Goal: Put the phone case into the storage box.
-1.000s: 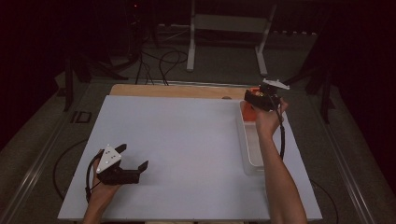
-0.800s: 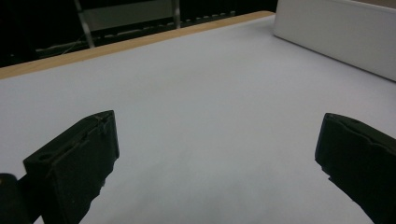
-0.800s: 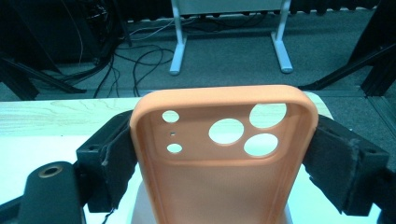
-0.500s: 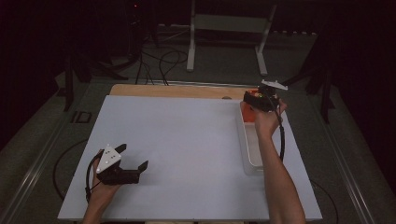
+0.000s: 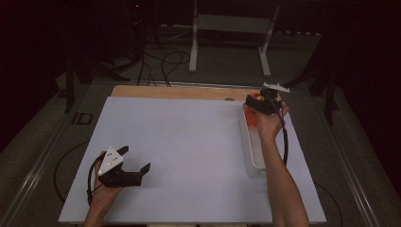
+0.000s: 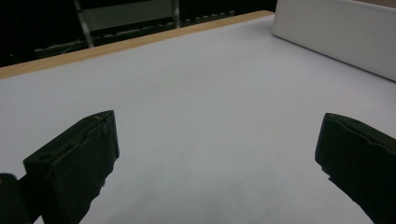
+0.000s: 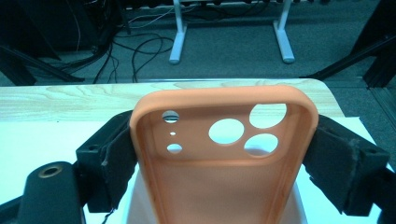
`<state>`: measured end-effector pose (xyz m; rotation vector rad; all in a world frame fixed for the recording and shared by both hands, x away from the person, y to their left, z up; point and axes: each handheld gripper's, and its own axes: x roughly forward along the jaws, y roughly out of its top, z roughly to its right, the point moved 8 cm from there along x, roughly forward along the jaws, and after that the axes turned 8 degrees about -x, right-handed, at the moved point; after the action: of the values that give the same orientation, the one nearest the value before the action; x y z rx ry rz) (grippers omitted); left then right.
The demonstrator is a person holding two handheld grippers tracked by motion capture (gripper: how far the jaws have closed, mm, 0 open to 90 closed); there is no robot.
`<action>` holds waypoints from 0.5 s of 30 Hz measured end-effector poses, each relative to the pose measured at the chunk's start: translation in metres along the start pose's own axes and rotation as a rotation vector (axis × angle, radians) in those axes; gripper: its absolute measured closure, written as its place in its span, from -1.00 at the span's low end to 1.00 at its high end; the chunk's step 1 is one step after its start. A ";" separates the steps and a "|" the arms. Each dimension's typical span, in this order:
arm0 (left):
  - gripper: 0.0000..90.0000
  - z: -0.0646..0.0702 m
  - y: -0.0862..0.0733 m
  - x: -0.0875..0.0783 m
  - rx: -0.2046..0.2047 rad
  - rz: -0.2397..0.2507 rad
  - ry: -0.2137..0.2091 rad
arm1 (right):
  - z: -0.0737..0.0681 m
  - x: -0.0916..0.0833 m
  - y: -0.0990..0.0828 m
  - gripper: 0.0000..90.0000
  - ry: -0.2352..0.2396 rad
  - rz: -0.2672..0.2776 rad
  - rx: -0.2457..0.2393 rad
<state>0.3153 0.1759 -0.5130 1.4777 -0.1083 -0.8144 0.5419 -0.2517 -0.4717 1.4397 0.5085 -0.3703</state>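
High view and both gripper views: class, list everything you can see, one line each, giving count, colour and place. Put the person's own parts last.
Phone case: one, orange, clamped between the right gripper's jaws above the far end of the tray.
Tray: one, white, long, along the table's right side.
Table: one, white top with a wooden far edge.
Stand: one, white, on the floor beyond the table.
Cables: several, black, on the floor at far left.
Left gripper: one, black, jaws apart, near left of the table.
Right gripper: one, black, holding the case.
Forearms: two, entering from the bottom.
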 end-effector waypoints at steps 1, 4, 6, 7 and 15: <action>-0.99 0.000 0.000 0.000 0.002 -0.002 0.000 | -0.001 0.000 -0.001 -0.64 0.002 -0.001 -0.004; -0.99 0.001 0.000 0.000 0.003 -0.002 -0.001 | -0.002 0.001 -0.003 -0.64 0.002 -0.007 -0.008; -0.99 0.000 0.000 0.000 0.002 -0.001 0.000 | -0.002 0.002 -0.005 -0.64 -0.001 -0.011 -0.007; -0.99 0.000 0.000 0.000 0.000 0.000 0.000 | -0.002 0.003 -0.006 -0.64 -0.003 -0.014 -0.006; -0.99 0.001 0.000 0.001 0.004 -0.004 -0.001 | -0.003 0.006 -0.007 -0.65 -0.006 -0.006 -0.007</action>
<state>0.3153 0.1752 -0.5136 1.4815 -0.1082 -0.8184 0.5429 -0.2495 -0.4810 1.4304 0.5087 -0.3773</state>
